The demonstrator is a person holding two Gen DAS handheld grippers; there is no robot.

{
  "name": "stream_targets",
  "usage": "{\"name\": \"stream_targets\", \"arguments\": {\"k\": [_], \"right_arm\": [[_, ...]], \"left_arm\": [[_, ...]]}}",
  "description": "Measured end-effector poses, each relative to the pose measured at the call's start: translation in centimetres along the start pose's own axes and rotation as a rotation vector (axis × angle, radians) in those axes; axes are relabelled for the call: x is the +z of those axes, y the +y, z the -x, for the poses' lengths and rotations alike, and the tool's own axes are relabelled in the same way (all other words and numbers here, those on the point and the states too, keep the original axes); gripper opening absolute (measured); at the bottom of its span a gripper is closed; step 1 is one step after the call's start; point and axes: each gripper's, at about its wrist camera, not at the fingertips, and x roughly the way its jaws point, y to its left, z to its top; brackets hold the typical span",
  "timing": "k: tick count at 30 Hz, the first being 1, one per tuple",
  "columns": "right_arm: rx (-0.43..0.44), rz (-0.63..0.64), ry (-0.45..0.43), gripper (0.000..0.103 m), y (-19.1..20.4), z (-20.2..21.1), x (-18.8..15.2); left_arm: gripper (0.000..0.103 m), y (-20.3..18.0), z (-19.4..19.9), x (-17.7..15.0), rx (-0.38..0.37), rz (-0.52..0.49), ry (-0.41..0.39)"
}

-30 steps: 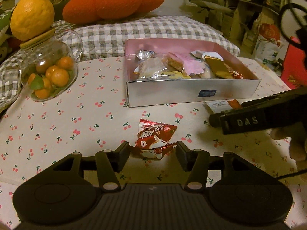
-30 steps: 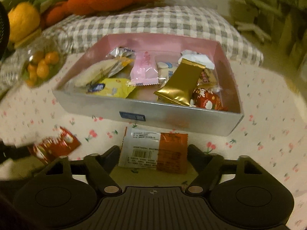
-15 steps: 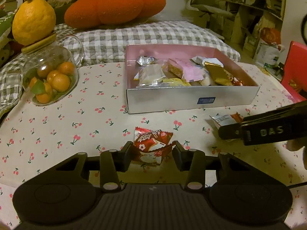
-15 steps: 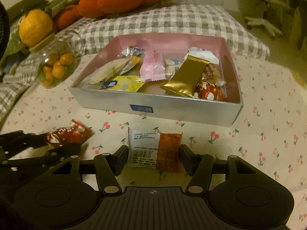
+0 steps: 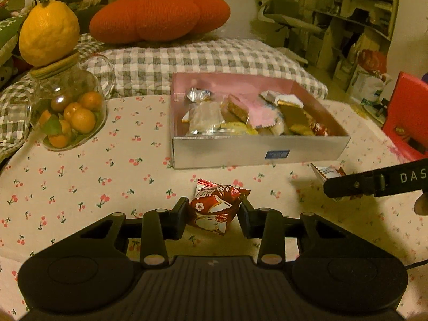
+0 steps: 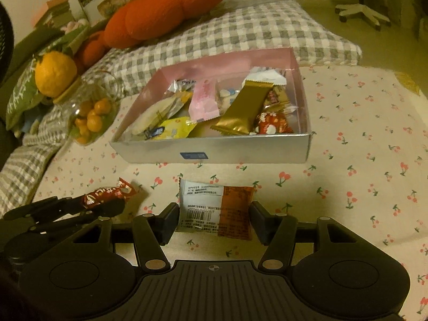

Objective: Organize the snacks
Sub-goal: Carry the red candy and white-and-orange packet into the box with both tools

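A silver box (image 5: 240,152) with a pink inside holds several wrapped snacks and stands on the cherry-print tablecloth (image 5: 80,174). In front of it, my left gripper (image 5: 214,214) has a red snack packet (image 5: 214,206) pinched between its pads, and its jaws are still closing. In the right wrist view the same red packet (image 6: 107,194) sits just off the cloth. My right gripper (image 6: 214,219) is shut on a white and orange packet (image 6: 214,206), both pads against its sides, in front of the box (image 6: 240,149). One of its fingers (image 5: 347,187) covers part of that packet (image 5: 326,172).
A glass jar of small oranges (image 5: 67,117) with a big yellow citrus (image 5: 48,32) on its lid stands at the left. Behind the table lie a checked cushion (image 5: 200,64) and an orange plush cushion (image 5: 157,16). A red seat (image 5: 409,117) is at the right.
Both grippers' jaws have narrowed onto their packets. The right gripper has risen a little and rolled with the white and orange packet. The left gripper has stayed about where it was.
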Motion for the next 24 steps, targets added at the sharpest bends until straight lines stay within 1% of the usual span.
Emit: {"name": "stream_targets", "arguments": {"k": [9,15,24], "right_arm": [[0.035,-0.049,-0.053,0.058,-0.7,2.1,1.2],[0.053,-0.09,-0.105,0.058,-1.0,3.1,2.5],[0.045,-0.146,-0.169,0.058,-1.7,2.6,4.4]], "left_arm": [[0.036,-0.4,1.0,1.4,-0.022,0.034,-0.037],[0.036,-1.0,1.0,2.6,-0.014,0.022,-0.077],[0.036,-2.0,-0.5,4.4,-0.004,0.044,-0.101]]}}
